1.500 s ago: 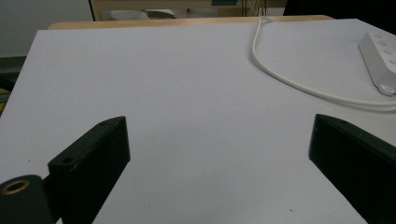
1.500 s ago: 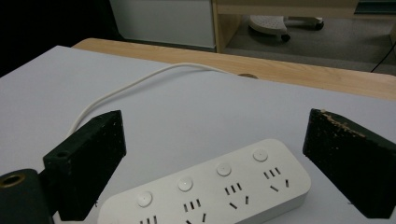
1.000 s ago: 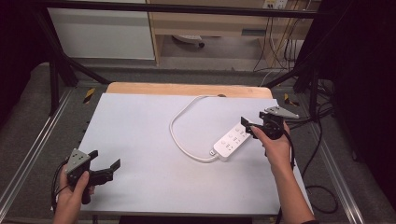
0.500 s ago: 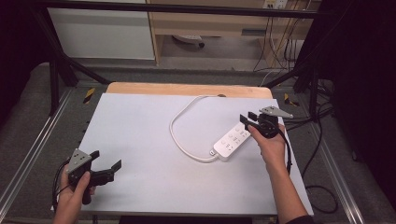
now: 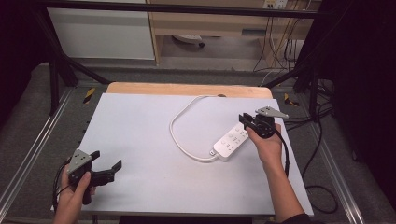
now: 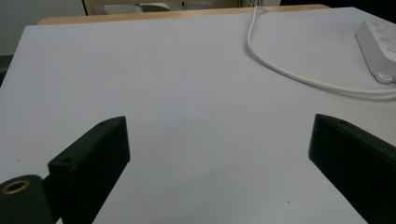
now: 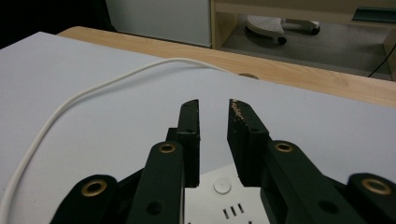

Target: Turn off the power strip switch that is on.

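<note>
While the right gripper (image 5: 246, 120), jaws just narrowed with nothing between them, hovers over the power strip (image 5: 232, 141) near the tabletop's (image 5: 140, 121) right edge, the left gripper (image 5: 108, 169) waits wide at the front-left corner.

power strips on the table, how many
1. A single white power strip lies on the right part of the table, just under the right tongs, with its white cord looping off to its left and back to the far edge.
</note>
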The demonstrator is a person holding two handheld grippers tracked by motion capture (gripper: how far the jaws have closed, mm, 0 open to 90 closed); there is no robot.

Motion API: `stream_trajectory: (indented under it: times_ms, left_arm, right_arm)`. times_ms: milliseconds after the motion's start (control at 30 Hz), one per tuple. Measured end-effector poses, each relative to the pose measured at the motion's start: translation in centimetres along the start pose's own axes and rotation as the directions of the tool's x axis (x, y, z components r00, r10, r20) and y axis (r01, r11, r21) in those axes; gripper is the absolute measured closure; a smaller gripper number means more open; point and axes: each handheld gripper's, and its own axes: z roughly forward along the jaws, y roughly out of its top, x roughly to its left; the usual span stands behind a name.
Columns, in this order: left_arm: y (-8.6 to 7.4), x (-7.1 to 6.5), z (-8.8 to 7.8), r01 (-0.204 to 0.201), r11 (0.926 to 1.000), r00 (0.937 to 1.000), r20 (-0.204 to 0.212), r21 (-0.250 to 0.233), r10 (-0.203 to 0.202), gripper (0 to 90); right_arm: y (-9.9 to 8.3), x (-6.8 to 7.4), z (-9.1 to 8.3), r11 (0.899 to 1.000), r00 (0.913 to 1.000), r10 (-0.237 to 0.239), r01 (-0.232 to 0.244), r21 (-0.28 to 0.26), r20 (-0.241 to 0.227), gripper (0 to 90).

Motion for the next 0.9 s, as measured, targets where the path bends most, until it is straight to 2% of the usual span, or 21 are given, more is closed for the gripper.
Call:
stream_trajectory:
  times_ms: [200,367,433,900]
  left_arm:
    - [0.0,0.0,0.0,-0.003,1.0000,1.0000,-0.001,0.001,0.003,5.2]
    - [0.0,0.0,0.0,-0.004,1.0000,1.0000,-0.001,0.002,0.004,5.2]
    - [0.0,0.0,0.0,-0.005,1.0000,1.0000,-0.002,0.003,0.005,5.2]
    - [0.0,0.0,0.1,-0.008,0.9999,1.0000,-0.004,0.008,0.008,5.2]
  right_arm:
    - [-0.2,0.1,0.4,1.000,1.0000,-0.009,0.009,0.016,0.003,80.2]
    - [-0.4,0.1,0.8,0.999,0.9996,0.013,-0.012,0.037,-0.026,86.1]
    - [-0.5,0.2,1.0,0.999,0.9997,0.006,-0.005,0.047,-0.023,87.7]
    - [-2.0,0.2,1.8,0.995,0.9992,0.006,-0.002,0.103,-0.039,90.0]
